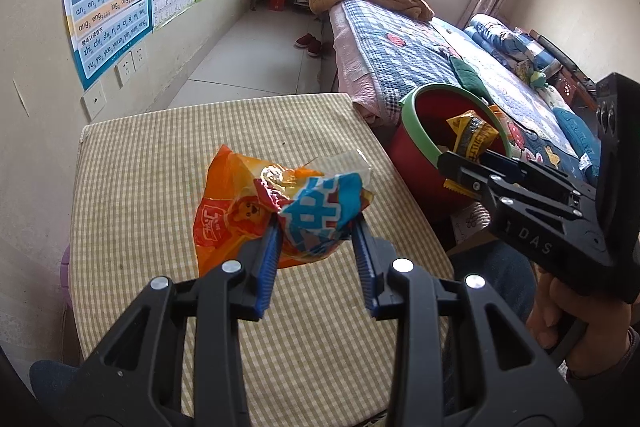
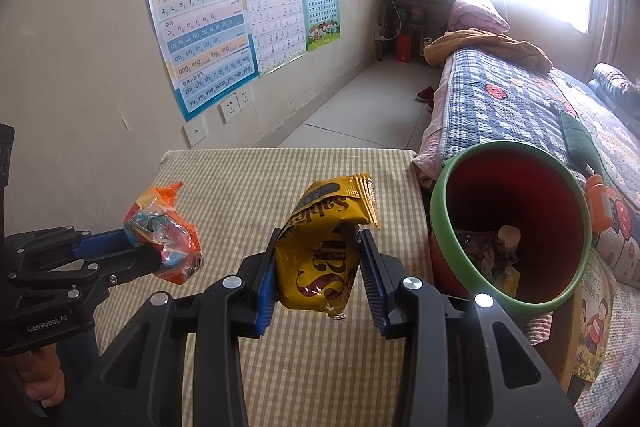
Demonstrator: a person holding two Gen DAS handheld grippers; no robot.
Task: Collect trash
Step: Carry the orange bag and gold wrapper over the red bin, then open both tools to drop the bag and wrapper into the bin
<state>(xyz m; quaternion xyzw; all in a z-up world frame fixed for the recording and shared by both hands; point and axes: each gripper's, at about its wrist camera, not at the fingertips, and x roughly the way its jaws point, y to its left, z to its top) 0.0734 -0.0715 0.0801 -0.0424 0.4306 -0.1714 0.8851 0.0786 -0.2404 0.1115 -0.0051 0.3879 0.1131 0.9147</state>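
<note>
Right wrist view: right gripper (image 2: 318,263) pinches the yellow wrapper (image 2: 324,247), left gripper (image 2: 140,247) pinches the orange packet (image 2: 168,243), both apparently bound for the red bin (image 2: 512,299) at three o'clock.

L gripper (image 1: 316,227) & R gripper (image 2: 320,247) fingers clamped, both angled down.

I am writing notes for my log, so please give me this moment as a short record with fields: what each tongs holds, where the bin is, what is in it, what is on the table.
left tongs: shut on the orange and blue wrapper, held above the table
right tongs: shut on the yellow wrapper, also lifted
table: checked cloth, no other trash seen on it
bin: red with green rim, beside the table on its right, next to the bed
bin contents: some wrappers at the bottom
wrappers in bin yet: no, both still in the tongs
</note>
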